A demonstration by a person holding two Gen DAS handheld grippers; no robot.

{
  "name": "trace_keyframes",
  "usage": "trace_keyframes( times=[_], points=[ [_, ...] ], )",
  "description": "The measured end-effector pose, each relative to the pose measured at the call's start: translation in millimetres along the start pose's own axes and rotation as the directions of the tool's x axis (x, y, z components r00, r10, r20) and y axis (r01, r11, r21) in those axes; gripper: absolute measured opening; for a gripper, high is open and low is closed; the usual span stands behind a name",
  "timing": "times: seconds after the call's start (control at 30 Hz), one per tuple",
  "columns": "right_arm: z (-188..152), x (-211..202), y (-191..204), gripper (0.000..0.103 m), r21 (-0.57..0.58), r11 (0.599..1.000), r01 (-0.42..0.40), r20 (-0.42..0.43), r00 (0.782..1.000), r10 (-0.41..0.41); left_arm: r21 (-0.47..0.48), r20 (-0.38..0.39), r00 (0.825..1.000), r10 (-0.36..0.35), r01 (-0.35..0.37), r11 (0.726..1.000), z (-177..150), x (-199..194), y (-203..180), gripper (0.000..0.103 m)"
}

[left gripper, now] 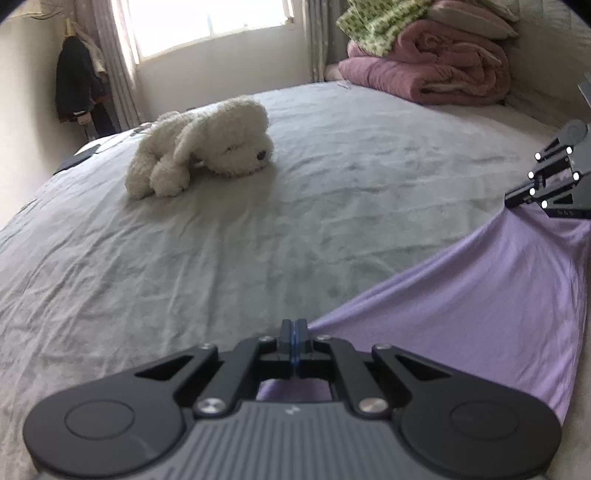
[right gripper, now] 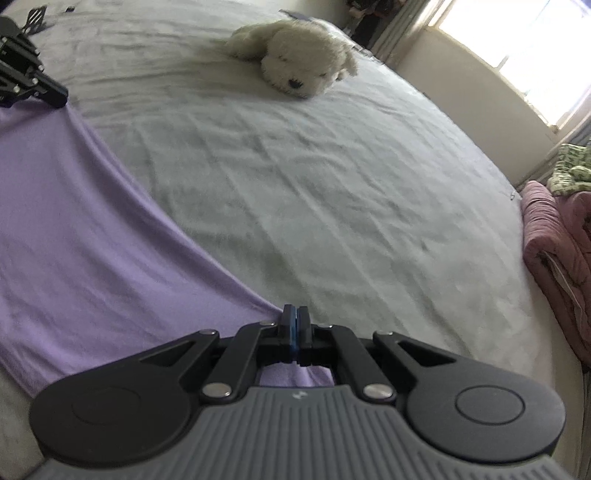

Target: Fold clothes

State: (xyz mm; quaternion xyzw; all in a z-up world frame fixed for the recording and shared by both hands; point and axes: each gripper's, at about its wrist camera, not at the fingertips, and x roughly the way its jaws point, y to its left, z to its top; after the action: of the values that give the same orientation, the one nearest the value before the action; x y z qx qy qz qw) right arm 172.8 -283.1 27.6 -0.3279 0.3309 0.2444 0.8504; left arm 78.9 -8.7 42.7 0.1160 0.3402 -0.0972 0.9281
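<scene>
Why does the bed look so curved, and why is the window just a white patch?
Left wrist view: the fisheye lens bows the bed into a dome; the window is blown out white, and the plush dog looks soft. Right wrist view: the same bulge, the window overexposed again, with the purple garment slightly blurred.

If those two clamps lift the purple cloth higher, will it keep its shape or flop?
Probably flop: the purple cloth sags in soft folds between the left gripper and right gripper. It looks thin, so likely light. Pinched only at its edge, it might slip.
</scene>
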Motion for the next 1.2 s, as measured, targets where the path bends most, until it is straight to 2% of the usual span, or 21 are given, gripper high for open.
trace_keyframes(
  times=[0.1,0.27,0.43,0.53,0.67,0.77,0.83,0.97,1.07,1.13,1.17,1.2],
  points=[
    [0.2,-2.6,-2.8,0.000,0.018,1.000,0.007,0.011,1.000,-0.007,-0.006,0.009,1.000,0.020,-0.020,1.000,1.0,-0.3,2.8,0.000],
    [-6.9,9.3,3.1,0.000,0.004,1.000,0.028,-0.027,0.999,-0.028,-0.027,-0.050,0.999,-0.016,0.014,1.000,-3.3,10.3,3.4,0.000],
    [-8.2,6.7,7.0,0.000,0.024,0.998,0.055,-0.012,0.998,-0.055,-0.059,-0.041,0.999,-0.032,0.029,0.998,-0.8,5.8,8.1,0.003],
    [-10.8,-9.0,-3.0,0.009,0.104,0.993,0.062,0.032,0.997,-0.066,-0.065,-0.050,0.999,-0.012,0.009,0.998,-0.6,7.7,10.1,0.003],
    [-28.5,-38.7,-36.2,0.010,0.258,0.958,0.124,0.062,0.988,-0.144,-0.079,-0.042,0.999,0.003,-0.006,0.997,1.3,5.4,12.3,0.003],
    [-53.9,-48.9,-66.5,0.010,0.336,0.910,0.242,-0.017,0.968,-0.251,-0.084,-0.028,1.000,0.010,-0.012,0.996,2.7,3.2,12.1,0.003],
    [-70.9,-49.7,-81.5,0.010,0.360,0.882,0.305,-0.087,0.952,-0.294,-0.084,-0.027,1.000,-0.004,0.002,0.996,2.8,3.7,10.5,0.003],
    [-84.8,-46.7,-86.0,0.010,0.316,0.897,0.310,-0.127,0.950,-0.284,-0.061,-0.037,0.999,-0.037,0.035,0.998,0.1,6.3,2.1,0.003],
    [-83.9,-39.6,-78.9,0.012,0.234,0.935,0.266,-0.136,0.961,-0.239,-0.040,-0.042,0.998,-0.049,0.047,0.998,-0.7,7.5,-2.0,0.003],
    [-82.1,-32.2,-73.6,0.021,0.167,0.964,0.207,-0.151,0.972,-0.183,-0.039,-0.048,0.997,-0.055,0.053,0.998,-1.4,8.2,-2.0,0.003],
    [-81.1,-30.0,-72.6,0.042,0.146,0.970,0.193,-0.154,0.973,-0.171,-0.041,-0.053,0.997,-0.058,0.055,0.998,-1.7,8.7,-1.9,0.003],
    [-80.1,-27.8,-71.6,0.050,0.126,0.975,0.180,-0.158,0.974,-0.160,-0.043,-0.058,0.997,-0.060,0.057,0.997,-2.0,9.2,-1.8,0.003]
  ],
)
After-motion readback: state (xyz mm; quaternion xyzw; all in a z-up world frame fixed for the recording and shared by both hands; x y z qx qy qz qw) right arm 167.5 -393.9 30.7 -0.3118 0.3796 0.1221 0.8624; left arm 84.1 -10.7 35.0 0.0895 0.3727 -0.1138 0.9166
